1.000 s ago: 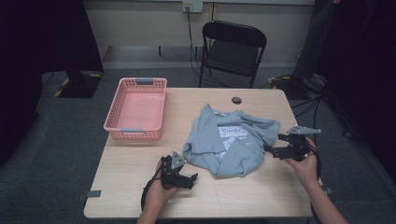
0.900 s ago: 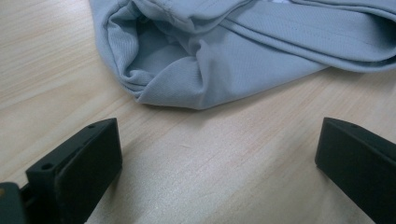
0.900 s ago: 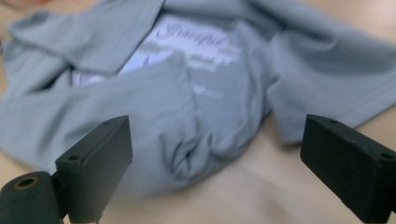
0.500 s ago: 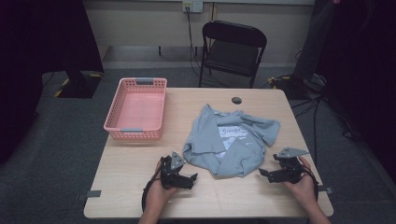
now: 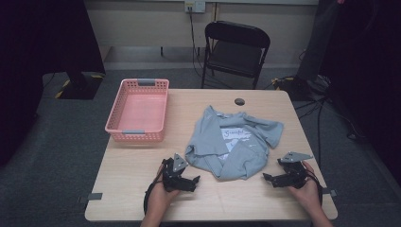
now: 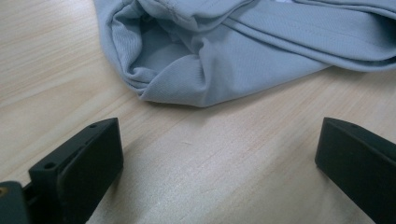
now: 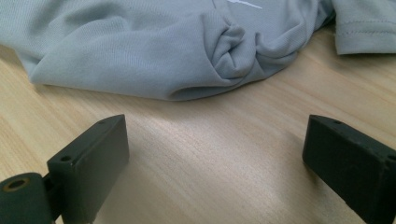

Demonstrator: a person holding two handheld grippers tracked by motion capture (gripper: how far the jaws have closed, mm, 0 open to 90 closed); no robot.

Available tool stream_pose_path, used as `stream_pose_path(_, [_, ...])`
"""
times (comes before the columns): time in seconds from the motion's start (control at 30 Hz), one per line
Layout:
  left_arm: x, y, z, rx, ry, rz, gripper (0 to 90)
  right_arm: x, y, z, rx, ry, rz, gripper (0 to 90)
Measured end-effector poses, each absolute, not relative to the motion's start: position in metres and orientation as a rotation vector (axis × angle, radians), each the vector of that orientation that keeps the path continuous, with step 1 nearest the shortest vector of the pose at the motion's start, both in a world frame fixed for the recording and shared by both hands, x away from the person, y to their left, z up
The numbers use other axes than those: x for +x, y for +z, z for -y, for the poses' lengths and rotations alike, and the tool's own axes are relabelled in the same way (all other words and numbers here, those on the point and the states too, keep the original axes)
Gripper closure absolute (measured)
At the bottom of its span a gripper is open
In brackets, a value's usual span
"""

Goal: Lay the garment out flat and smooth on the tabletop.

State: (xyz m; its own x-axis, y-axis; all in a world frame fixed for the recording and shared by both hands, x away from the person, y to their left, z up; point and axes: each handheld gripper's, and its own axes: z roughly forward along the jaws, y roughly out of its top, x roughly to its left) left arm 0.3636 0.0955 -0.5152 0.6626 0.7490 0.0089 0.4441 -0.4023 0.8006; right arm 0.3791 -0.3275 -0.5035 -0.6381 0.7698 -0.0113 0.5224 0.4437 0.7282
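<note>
A crumpled light grey T-shirt (image 5: 236, 142) with white print lies in the middle of the wooden table (image 5: 132, 165). My left gripper (image 5: 193, 181) rests on the table near the front edge, just left of the shirt's lower left corner, jaws wide open and empty. The shirt's folded edge (image 6: 196, 74) lies a short way ahead of it. My right gripper (image 5: 267, 178) sits low at the front right, open and empty, pointing at the shirt's bunched hem (image 7: 229, 56).
A pink plastic basket (image 5: 139, 111) stands at the table's back left. A small dark round object (image 5: 239, 101) lies near the far edge. A black folding chair (image 5: 234, 49) stands behind the table. Cables run on the floor at the right.
My right gripper has drawn back from the shirt's right sleeve toward the front edge and come down lower. The left gripper has barely moved. The shirt lies as before.
</note>
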Motion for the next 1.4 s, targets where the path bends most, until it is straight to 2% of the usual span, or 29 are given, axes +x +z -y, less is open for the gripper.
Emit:
stream_pose_path(0.27, [0.361, -0.515, -0.095, 2.053, 0.482, -0.933, 0.7, 0.379, -0.504, 0.328, 1.114, 1.010, -2.356, 5.4])
stream_pose_path(0.37, [0.360, -0.513, -0.095, 2.048, 0.484, -0.939, 7.3, 0.378, -0.504, 0.328, 1.114, 1.009, -2.354, 5.5])
stream_pose_path(0.43, [0.360, -0.510, -0.095, 2.034, 0.489, -0.965, 16.8, 0.378, -0.504, 0.328, 1.114, 1.009, -2.354, 5.4])
stream_pose_path(0.47, [0.360, -0.509, -0.095, 2.015, 0.484, -0.977, 17.4, 0.378, -0.504, 0.328, 1.115, 1.009, -2.353, 5.4])
stream_pose_path(0.5, [0.360, -0.508, -0.096, 1.994, 0.463, -0.985, 15.3, 0.378, -0.504, 0.328, 1.115, 1.009, -2.353, 5.4])
stream_pose_path(0.73, [0.361, -0.493, -0.094, 1.929, 0.397, -0.987, 15.8, 0.378, -0.504, 0.328, 1.121, 1.007, -2.348, 5.5])
stream_pose_path(0.97, [0.365, -0.475, -0.083, 1.924, 0.380, -0.948, 15.8, 0.377, -0.504, 0.327, 1.123, 1.007, -2.346, 5.5])
stream_pose_path(1.4, [0.402, -0.457, -0.028, 1.911, 0.328, -0.901, 16.1, 0.377, -0.504, 0.327, 1.126, 1.007, -2.345, 5.5])
